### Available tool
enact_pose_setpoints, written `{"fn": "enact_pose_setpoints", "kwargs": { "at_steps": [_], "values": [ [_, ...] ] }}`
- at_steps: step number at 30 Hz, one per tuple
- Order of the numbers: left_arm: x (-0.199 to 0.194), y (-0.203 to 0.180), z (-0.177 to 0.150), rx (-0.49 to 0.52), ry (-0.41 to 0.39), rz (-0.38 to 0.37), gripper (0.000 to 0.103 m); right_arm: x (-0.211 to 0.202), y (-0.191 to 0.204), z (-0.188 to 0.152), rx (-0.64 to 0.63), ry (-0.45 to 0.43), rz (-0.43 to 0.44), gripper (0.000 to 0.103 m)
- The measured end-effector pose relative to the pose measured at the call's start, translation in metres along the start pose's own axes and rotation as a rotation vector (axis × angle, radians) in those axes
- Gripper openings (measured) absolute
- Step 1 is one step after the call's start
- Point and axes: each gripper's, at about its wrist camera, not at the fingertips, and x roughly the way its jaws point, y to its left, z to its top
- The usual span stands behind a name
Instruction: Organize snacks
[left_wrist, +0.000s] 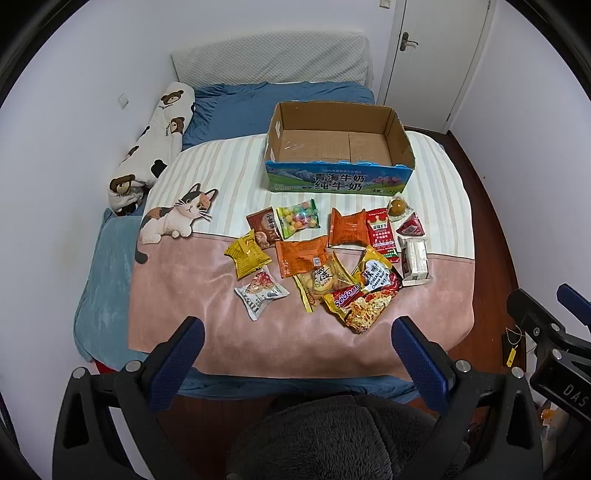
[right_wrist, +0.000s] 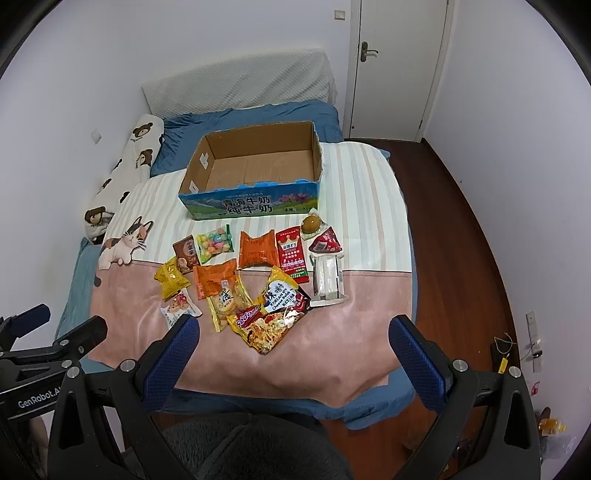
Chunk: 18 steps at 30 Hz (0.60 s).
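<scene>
Several snack packets lie scattered on a pink and striped blanket (left_wrist: 192, 325) on the bed. Among them are a Sedaap noodle pack (left_wrist: 360, 304) (right_wrist: 267, 326), a yellow packet (left_wrist: 246, 254) (right_wrist: 170, 277), an orange packet (left_wrist: 346, 228) (right_wrist: 257, 250) and a bag of coloured candy balls (left_wrist: 298, 218) (right_wrist: 215, 243). Behind them stands an empty cardboard milk box (left_wrist: 338, 181) (right_wrist: 251, 205). My left gripper (left_wrist: 299, 339) is open above the bed's near edge, short of the snacks. My right gripper (right_wrist: 295, 343) is open there too, holding nothing.
A bear-print pillow (left_wrist: 155, 147) lies along the left wall and a white headboard cushion (left_wrist: 269, 59) at the back. A door (left_wrist: 432, 48) and dark wood floor (right_wrist: 461, 258) are to the right. Grey fuzzy fabric (left_wrist: 332, 439) fills the bottom of both views.
</scene>
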Motion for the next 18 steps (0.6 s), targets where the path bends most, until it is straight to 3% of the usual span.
{"fn": "enact_pose_setpoints", "kwargs": {
  "at_steps": [18],
  "values": [
    [-0.0013,-0.0008,0.001,0.0,-0.006,-0.001,0.103,-0.0052,0.0014,0.0031,0.0,-0.009,0.003,0.103]
  ]
}}
